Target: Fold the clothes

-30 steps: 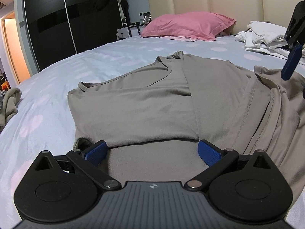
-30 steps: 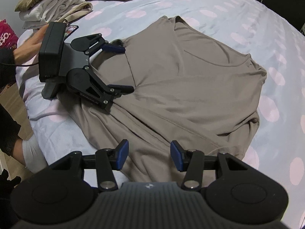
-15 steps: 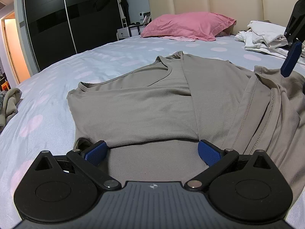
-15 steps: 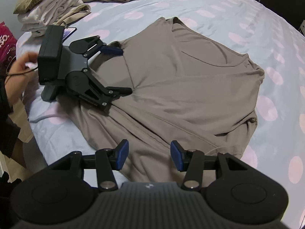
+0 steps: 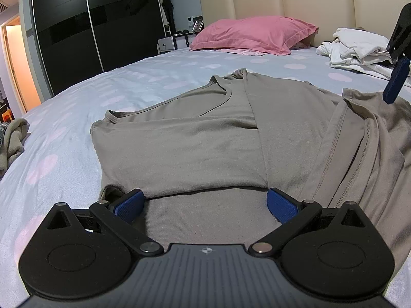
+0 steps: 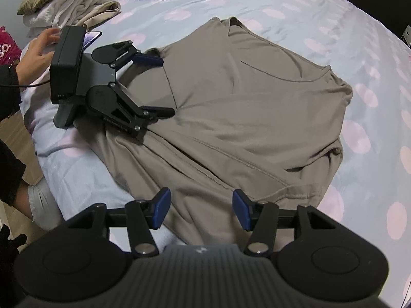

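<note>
A taupe T-shirt [image 5: 195, 138] [image 6: 257, 97] lies on the spotted bedsheet [image 5: 64, 138] with one side folded over its middle. My left gripper [image 5: 205, 204] [image 6: 160, 86] rests on the shirt's hem, open wide, with flat cloth under its fingers. A person's hand [image 6: 38, 48] is beside its back box, not on its handle. My right gripper [image 6: 201, 210] hovers over the shirt's near, rumpled edge. Its jaws are opening, with nothing pinched between them and only cloth below. One of its blue fingers [image 5: 395, 82] shows at the left wrist view's right edge.
A pink pillow [image 5: 254, 34] and a heap of white clothes [image 5: 359, 48] lie by the headboard. Folded stacks [image 6: 66, 2] and a phone [image 6: 92, 36] sit near the bed's corner. A person's knee [image 6: 38, 197] is at the bed's edge. A black wardrobe [image 5: 90, 25] stands beyond.
The person's hand has shifted beside the left gripper's back box. The right gripper's jaws stand slightly wider. The left gripper and the shirt lie as before.
</note>
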Demonstrator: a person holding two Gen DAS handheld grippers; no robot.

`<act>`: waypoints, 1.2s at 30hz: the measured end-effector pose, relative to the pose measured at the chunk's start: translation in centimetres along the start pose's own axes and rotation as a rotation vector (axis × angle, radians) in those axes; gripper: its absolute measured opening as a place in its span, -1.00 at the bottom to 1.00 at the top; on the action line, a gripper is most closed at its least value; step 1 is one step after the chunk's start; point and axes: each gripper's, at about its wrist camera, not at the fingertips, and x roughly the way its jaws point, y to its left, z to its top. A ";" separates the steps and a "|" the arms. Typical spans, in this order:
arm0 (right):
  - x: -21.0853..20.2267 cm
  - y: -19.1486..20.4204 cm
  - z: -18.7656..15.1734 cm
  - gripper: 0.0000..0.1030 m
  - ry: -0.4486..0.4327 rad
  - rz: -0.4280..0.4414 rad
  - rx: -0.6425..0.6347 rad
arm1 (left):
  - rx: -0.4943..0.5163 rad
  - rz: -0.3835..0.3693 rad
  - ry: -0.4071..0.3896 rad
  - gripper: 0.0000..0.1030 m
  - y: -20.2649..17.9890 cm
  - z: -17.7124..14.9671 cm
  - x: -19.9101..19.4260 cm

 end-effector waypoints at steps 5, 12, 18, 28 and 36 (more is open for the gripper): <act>-0.1 -0.1 0.2 0.14 -0.011 0.005 0.012 | 0.000 0.000 0.000 1.00 0.0 0.0 0.0; -0.4 -0.1 0.3 0.14 -0.025 -0.003 0.010 | 0.001 0.000 0.000 1.00 0.0 0.0 0.0; -1.3 -0.1 0.3 0.17 -0.054 0.001 0.010 | 0.000 0.000 0.001 1.00 -0.1 0.0 0.0; -1.7 -0.2 -0.8 0.18 -0.056 -0.011 0.011 | 0.000 0.001 -0.001 1.00 -0.1 0.0 0.0; -2.5 0.1 -1.3 0.18 -0.063 -0.020 0.003 | -0.051 -0.033 0.031 1.00 0.8 0.5 0.2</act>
